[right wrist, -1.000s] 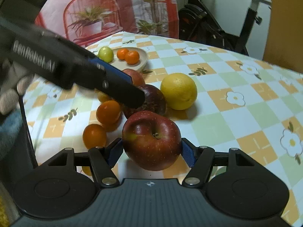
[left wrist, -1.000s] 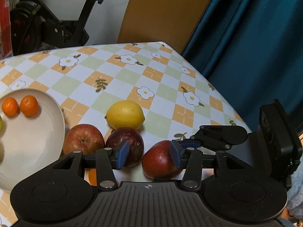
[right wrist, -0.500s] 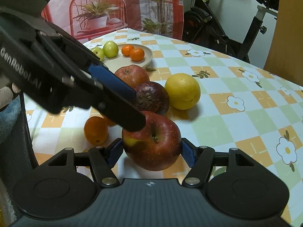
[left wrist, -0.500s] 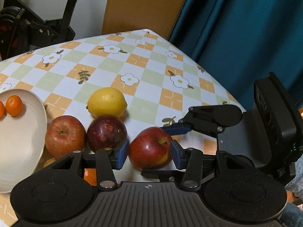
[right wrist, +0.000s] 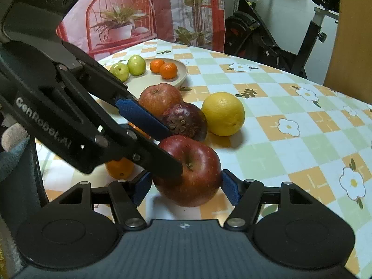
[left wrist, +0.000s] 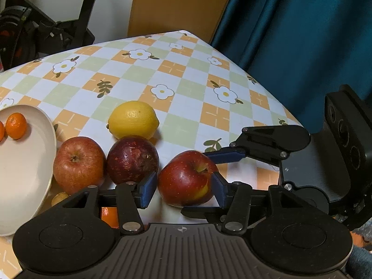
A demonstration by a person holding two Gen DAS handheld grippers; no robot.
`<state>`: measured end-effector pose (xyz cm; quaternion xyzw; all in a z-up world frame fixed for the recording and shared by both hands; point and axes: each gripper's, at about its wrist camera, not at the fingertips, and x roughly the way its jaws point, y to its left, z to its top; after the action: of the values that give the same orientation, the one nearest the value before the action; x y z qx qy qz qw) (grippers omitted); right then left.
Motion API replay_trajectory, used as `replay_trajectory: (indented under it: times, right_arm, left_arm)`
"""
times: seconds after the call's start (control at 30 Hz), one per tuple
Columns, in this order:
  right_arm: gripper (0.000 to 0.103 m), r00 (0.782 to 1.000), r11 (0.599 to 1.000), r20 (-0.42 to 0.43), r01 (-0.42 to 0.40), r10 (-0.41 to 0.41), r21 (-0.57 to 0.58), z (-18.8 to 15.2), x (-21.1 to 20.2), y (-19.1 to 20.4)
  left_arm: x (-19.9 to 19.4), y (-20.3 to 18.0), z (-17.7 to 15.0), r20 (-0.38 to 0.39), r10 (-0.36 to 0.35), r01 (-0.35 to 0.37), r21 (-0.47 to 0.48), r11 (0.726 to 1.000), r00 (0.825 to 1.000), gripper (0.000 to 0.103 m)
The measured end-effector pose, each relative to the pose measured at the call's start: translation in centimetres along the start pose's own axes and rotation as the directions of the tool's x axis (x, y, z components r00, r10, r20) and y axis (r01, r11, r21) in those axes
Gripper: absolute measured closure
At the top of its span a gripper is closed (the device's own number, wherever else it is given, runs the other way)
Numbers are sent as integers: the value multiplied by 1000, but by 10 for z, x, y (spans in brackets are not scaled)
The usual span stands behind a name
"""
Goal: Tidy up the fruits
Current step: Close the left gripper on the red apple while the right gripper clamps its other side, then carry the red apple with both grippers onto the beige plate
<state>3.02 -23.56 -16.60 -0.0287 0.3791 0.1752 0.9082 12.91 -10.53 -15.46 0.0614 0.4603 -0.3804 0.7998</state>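
red apple point(left wrist: 187, 177): on surface point(left wrist: 186, 88), beside the dark fruit point(left wrist: 133, 159)
left gripper point(left wrist: 183, 187): jaws opening, straddling apple, pads seemingly clear
right gripper point(right wrist: 186, 186): jaws clenched on apple, likely steadying it
plate point(right wrist: 179, 79): holds small fruits

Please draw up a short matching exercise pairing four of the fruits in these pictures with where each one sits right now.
Things:
1. red apple
2. lemon
3. tangerines
4. dark purple fruit

Places:
A. on the beige plate
B. between the fingers of both grippers
C. on the tablecloth, at the far side of the fruit group
D. between the lemon and the lighter apple

Pairs: 1-B, 2-C, 3-A, 4-D
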Motion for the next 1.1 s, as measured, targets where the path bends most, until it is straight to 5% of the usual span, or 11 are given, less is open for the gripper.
replay_trajectory:
  times: [0.23,1.1]
  right_arm:
    - [36,1000,1000,21,1,-2,22,-2,0,1]
    - [37,999,999,30,13,-14,38,14,-17,5]
  left_arm:
    - [6,-4,0,-13,1,-1,4,1000,1000,40]
    - [-23,-9,7,63,-2,1,21,1000,998,43]
